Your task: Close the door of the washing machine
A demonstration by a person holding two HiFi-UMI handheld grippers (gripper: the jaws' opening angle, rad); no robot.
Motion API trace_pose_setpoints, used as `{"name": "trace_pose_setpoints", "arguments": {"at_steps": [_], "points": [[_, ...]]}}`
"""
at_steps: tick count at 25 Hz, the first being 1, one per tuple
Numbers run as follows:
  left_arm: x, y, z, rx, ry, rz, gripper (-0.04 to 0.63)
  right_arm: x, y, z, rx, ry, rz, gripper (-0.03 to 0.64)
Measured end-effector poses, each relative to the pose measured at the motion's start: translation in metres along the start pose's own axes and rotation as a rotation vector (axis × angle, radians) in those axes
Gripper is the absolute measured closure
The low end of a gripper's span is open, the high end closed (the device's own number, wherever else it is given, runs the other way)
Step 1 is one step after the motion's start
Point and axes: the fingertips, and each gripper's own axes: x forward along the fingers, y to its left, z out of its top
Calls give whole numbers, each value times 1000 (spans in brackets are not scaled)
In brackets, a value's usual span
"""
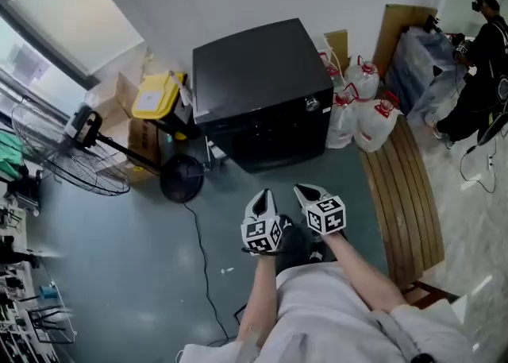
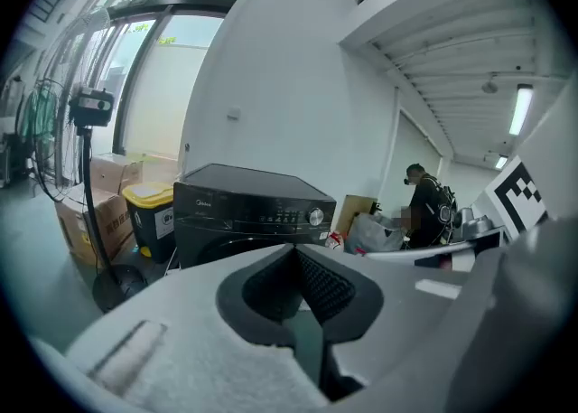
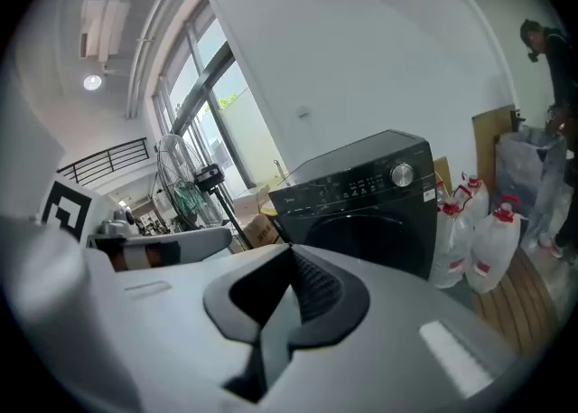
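Note:
The black front-loading washing machine (image 1: 262,83) stands against the white wall, and its round door (image 3: 379,241) lies flush with the front. It also shows in the left gripper view (image 2: 244,208). Both grippers hang close to the person's body, well short of the machine, with bare floor between. My left gripper (image 1: 264,193) has its jaws together with nothing in them, as the left gripper view (image 2: 291,248) confirms. My right gripper (image 1: 304,189) is likewise shut and empty (image 3: 291,248).
A standing fan (image 1: 71,147) with a round base (image 1: 181,177) stands left of the machine, beside a yellow-lidded bin (image 1: 159,95) and cardboard boxes. Water jugs (image 1: 365,107) and a wooden slat pallet (image 1: 405,195) are to the right. A person (image 1: 484,59) stands at the back right. A cable (image 1: 202,258) runs across the floor.

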Motion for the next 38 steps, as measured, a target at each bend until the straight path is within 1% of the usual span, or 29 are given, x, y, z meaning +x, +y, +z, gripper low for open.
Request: {"name": "trace_pose_setpoints", "arguments": {"at_steps": [4,8,12,18,23,28,35,38], "points": [[-21,-3,0,19,-13,3,589,-26,-6,-10,-11,-9,-31,614],[-34,-5,-6,15,-26,6,589,-40,-13,-18,-41,-8,-50,614],[-43,-6,-18,10,-8,8,589,-51,-11,-25,-17,-17,-45,614],[-38,-14,-16,40,1,-19,589,-57,-15,-24,-18,-26,-54,614],[-35,-20,-14,54,1,-31,589,-59,-24,-16,-9,-52,-71,615],[-36,-16,-18,68,28,-15,589,-55,-24,-16,-6,-45,-72,615],[-36,-11,-18,55,22,-9,589,-49,-24,-20,-11,-23,-65,615],[-34,-9,-19,72,32,5,589,-49,-25,-20,-12,-20,-64,615]]}}
